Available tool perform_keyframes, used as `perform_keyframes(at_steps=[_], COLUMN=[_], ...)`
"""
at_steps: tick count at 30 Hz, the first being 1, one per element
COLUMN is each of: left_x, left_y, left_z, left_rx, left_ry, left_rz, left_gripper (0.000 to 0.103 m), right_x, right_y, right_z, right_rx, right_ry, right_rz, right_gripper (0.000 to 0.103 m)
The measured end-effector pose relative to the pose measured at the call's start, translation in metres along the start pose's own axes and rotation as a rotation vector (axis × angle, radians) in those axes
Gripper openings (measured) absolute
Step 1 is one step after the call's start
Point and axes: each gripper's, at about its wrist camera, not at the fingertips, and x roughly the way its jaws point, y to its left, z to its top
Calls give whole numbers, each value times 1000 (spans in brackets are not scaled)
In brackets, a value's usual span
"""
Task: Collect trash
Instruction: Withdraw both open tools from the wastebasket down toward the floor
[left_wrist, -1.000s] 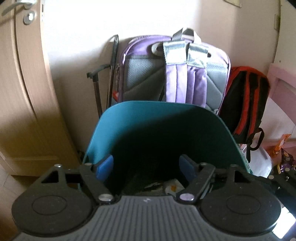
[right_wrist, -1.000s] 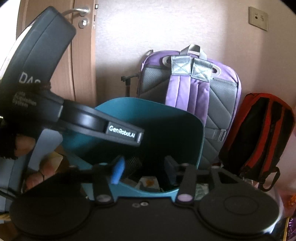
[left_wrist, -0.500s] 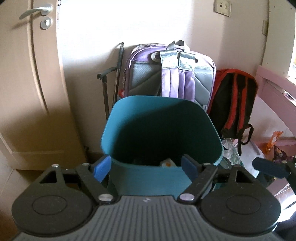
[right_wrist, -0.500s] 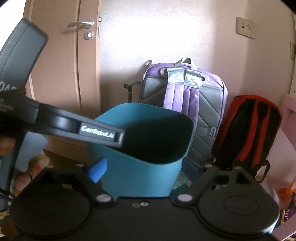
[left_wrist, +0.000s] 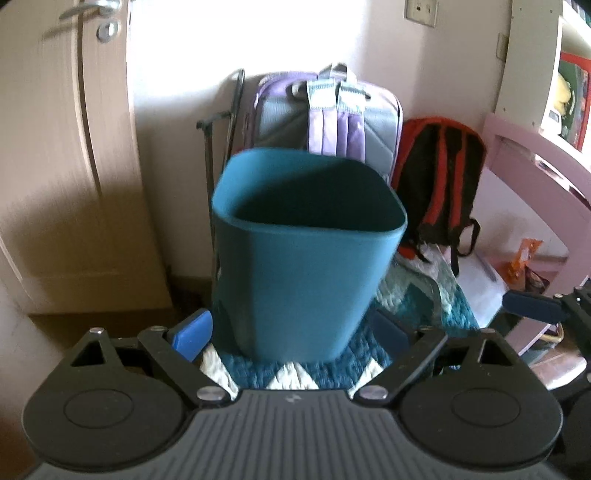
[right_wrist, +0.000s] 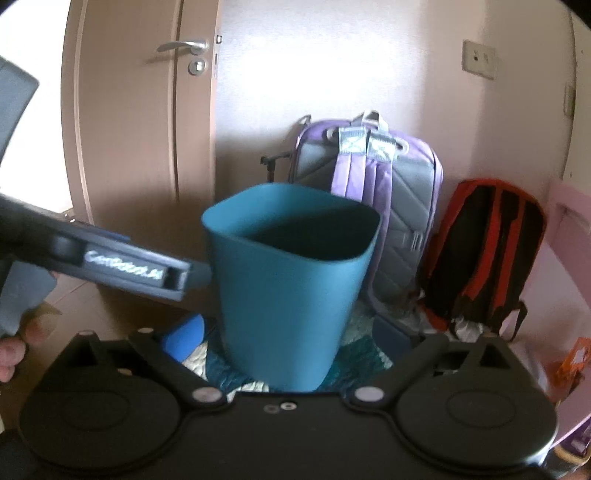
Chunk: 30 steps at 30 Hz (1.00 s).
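Observation:
A teal plastic trash bin (left_wrist: 306, 258) stands upright on a knitted rug; from this angle its inside is dark and its contents are hidden. My left gripper (left_wrist: 290, 330) sits back from the bin with its jaws opening, and nothing is gripped between the blue pads. In the right wrist view the same bin (right_wrist: 291, 295) stands ahead of my right gripper (right_wrist: 288, 334), whose jaws are also opening and are empty. The left gripper's body (right_wrist: 129, 266) reaches in from the left there, beside the bin. One finger of the right gripper (left_wrist: 532, 306) shows at the right edge.
Behind the bin, a purple and grey backpack (left_wrist: 325, 122) and a red and black backpack (left_wrist: 439, 177) lean on the wall. A wooden door (left_wrist: 55, 166) is on the left and pink furniture (left_wrist: 535, 184) on the right. An orange wrapper (left_wrist: 524, 254) lies near it.
Both grippers have drawn back from over the bin, so it looks smaller and its contents have dropped out of sight. Both pairs of jaws have spread wider.

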Motion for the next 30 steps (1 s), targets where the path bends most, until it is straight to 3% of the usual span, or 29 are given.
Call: perform_keyframes(at_steps=[7, 15, 30], left_x=[18, 63, 214], left_y=[13, 27, 66], left_z=[-57, -114, -223], left_rx=[-7, -31, -155], left_ry=[85, 218, 536], left_rz=[23, 23, 97], left_gripper=[94, 94, 94], right_x=[8, 45, 160], right_y=[2, 5, 1], right_z=[-43, -102, -234], right_rx=[41, 97, 196], right_ry=[67, 180, 474], right_rz=[45, 76, 103], right_gripper=[98, 98, 99])
